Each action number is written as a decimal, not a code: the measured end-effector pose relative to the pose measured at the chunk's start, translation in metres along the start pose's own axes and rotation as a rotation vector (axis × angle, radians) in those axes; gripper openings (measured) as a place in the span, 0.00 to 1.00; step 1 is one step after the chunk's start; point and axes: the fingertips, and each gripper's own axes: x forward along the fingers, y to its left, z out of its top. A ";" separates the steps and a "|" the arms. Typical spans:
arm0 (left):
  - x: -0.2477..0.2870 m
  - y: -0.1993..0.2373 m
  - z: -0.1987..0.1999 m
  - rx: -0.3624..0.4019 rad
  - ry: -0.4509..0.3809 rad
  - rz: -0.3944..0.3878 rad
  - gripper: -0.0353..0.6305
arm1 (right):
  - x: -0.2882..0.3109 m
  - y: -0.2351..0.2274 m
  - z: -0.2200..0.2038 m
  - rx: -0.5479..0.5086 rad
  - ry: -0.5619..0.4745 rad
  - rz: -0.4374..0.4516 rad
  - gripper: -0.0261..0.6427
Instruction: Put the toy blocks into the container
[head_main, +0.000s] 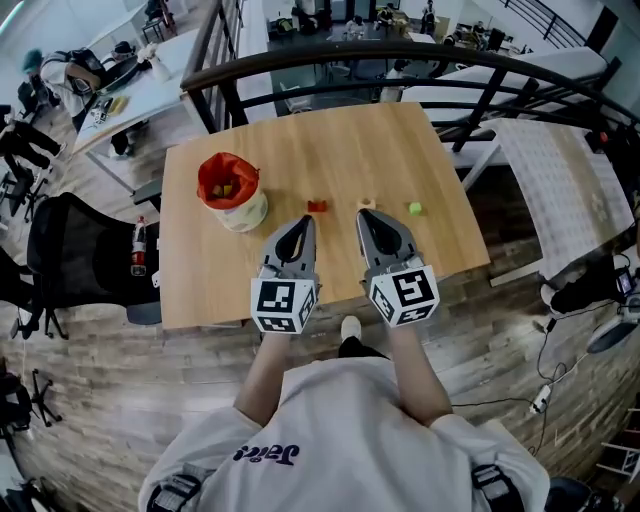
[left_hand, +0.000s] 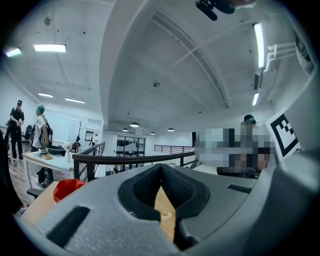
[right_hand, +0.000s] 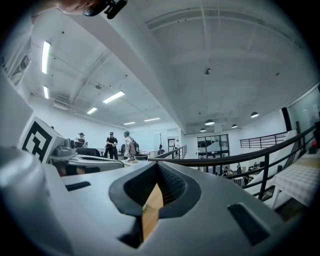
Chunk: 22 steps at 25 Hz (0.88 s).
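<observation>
Your left gripper (head_main: 304, 223) and right gripper (head_main: 365, 215): fingers closed, empty. Red block (head_main: 317, 206) on surface (head_main: 330, 150), just beyond left gripper; container (head_main: 245, 212) further left. Open fingers first, straddle block squarely, then close.

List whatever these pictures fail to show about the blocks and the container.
- Container contents: head view, too small to count.
- Pale block: head view, partly behind the right gripper tip, so its shape is unclear.
- Red block and green block: absent from both gripper views, hidden behind each gripper's own body.
</observation>
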 end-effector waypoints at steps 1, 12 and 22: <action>0.012 0.001 0.000 0.000 0.005 0.007 0.07 | 0.007 -0.011 0.001 0.000 0.003 0.006 0.05; 0.073 0.030 -0.048 -0.087 0.093 0.098 0.07 | 0.076 -0.055 -0.070 0.011 0.245 0.207 0.05; 0.114 0.079 -0.100 -0.061 0.249 0.076 0.07 | 0.136 -0.033 -0.151 -0.105 0.510 0.404 0.05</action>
